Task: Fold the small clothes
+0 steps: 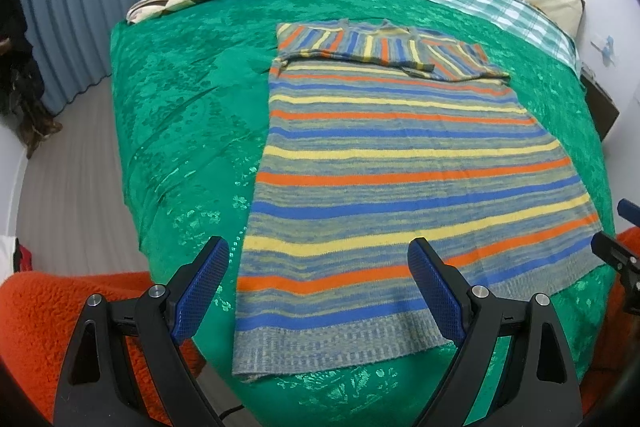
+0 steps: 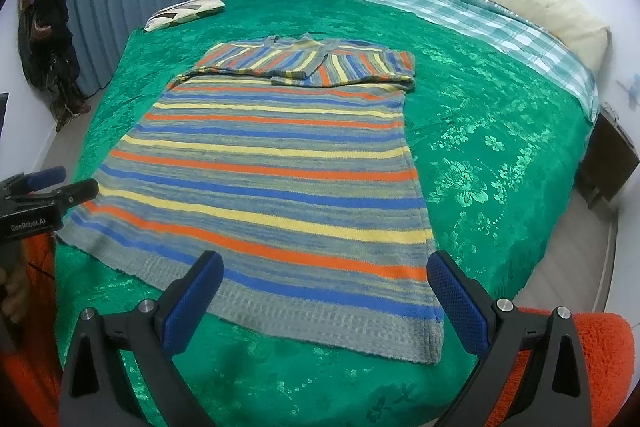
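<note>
Lying flat on the green bedspread [image 1: 168, 115], the striped sweater [image 1: 400, 163] is showing folded-in sleeves at its far end, while the left gripper [image 1: 318, 259] and right gripper [image 2: 325, 271] are hovering over its near hem, jaws apart, gripping nothing.

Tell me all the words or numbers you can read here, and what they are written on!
"GenRobot.AI" - white letters on the black body of the left gripper, at the left edge of the right wrist view.
No other words, numbers or signs can be read: the striped sweater, the green bedspread and the patterned pillow show only patterns.
</note>
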`<move>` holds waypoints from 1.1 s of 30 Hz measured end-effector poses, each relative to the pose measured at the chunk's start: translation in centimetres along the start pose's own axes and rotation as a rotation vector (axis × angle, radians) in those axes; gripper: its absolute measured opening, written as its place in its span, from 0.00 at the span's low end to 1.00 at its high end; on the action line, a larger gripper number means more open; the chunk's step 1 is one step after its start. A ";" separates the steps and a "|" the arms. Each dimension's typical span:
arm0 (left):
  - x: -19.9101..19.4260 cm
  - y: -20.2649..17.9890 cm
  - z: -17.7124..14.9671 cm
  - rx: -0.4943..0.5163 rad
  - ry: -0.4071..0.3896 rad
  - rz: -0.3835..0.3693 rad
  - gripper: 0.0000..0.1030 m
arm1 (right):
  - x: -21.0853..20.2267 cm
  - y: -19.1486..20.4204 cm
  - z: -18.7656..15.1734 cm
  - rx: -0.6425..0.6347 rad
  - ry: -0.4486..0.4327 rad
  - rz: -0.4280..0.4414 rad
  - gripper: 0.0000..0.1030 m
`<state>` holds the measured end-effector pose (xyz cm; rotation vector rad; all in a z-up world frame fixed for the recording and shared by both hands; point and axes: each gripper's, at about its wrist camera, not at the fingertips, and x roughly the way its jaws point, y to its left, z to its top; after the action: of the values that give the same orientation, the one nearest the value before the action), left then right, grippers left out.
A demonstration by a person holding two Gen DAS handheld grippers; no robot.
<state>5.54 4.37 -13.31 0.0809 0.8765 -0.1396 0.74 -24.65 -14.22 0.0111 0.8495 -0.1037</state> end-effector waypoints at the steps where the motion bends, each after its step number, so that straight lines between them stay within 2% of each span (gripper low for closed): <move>1: 0.0 0.0 0.0 0.001 0.000 0.000 0.89 | 0.0 -0.1 0.0 0.002 0.001 0.000 0.98; 29: -0.2 0.2 -0.6 0.022 0.015 0.017 0.90 | -0.3 -0.4 -0.1 0.001 -0.013 0.000 0.98; 31: -0.6 1.2 0.0 -0.004 0.021 0.002 0.90 | -0.6 -1.1 0.2 0.031 -0.010 0.027 0.98; 33: -1.3 3.8 1.0 -0.084 0.012 -0.029 0.92 | -1.1 -3.0 0.8 0.097 -0.015 0.058 0.98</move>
<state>6.11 8.06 -11.63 -0.0093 0.8951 -0.1298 0.37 -27.63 -12.74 0.1254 0.8281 -0.0902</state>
